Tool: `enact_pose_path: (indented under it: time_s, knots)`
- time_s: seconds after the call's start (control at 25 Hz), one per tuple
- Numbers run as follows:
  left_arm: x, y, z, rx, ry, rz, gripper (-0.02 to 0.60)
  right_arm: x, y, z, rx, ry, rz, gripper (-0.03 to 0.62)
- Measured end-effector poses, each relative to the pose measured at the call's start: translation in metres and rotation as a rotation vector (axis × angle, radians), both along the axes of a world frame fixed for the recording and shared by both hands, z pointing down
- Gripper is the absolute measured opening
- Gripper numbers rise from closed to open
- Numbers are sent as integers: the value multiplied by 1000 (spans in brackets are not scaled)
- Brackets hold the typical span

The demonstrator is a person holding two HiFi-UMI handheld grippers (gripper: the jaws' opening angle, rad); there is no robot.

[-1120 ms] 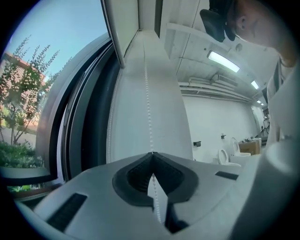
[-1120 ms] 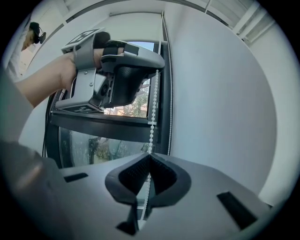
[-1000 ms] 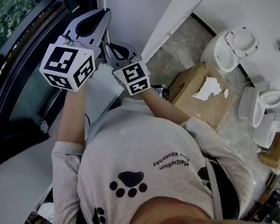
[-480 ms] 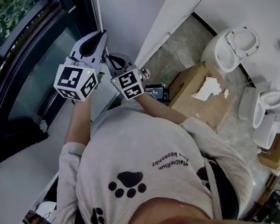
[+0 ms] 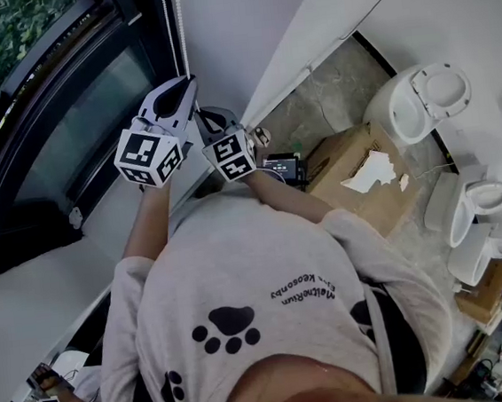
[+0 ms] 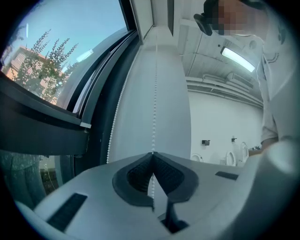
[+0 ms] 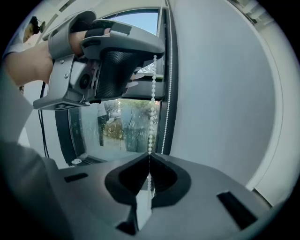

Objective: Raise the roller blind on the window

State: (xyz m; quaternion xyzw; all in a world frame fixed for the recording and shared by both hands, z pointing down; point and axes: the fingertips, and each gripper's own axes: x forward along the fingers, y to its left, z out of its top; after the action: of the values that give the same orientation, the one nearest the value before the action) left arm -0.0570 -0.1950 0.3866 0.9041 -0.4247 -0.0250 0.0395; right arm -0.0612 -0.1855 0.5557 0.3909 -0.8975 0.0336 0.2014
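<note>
Left gripper (image 6: 152, 154) held higher, right gripper (image 7: 149, 157) just beneath, both pinching bead chain (image 7: 152, 108) beside window (image 5: 45, 110)

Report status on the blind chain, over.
Left gripper shut on bead chain. Right gripper shut on same strand, below it. Nothing seen blocking the chain.

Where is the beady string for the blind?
The bead chain hangs beside the dark window frame at the head view's upper left. The left gripper and, just under it, the right gripper are both shut on it.
</note>
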Motion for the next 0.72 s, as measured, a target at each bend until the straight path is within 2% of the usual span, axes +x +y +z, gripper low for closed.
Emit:
enact_pose_path:
  time_s: [0.2,0.28,0.4,0.72]
  knots:
    - [-2,0,-1,3,0,-22,9,-5,5,1,-3,39,-83,24]
    - [-2,0,0,5,-1,-32,9,-6,7,-7,-27,5,-111,125]
    - [-2,1,0,9,3,-43,9,-3,9,-47,-30,-85,-128,124]
    - [-5,2,-1,36,28,-67,9,22,10,-167,62,-221,-143,104]
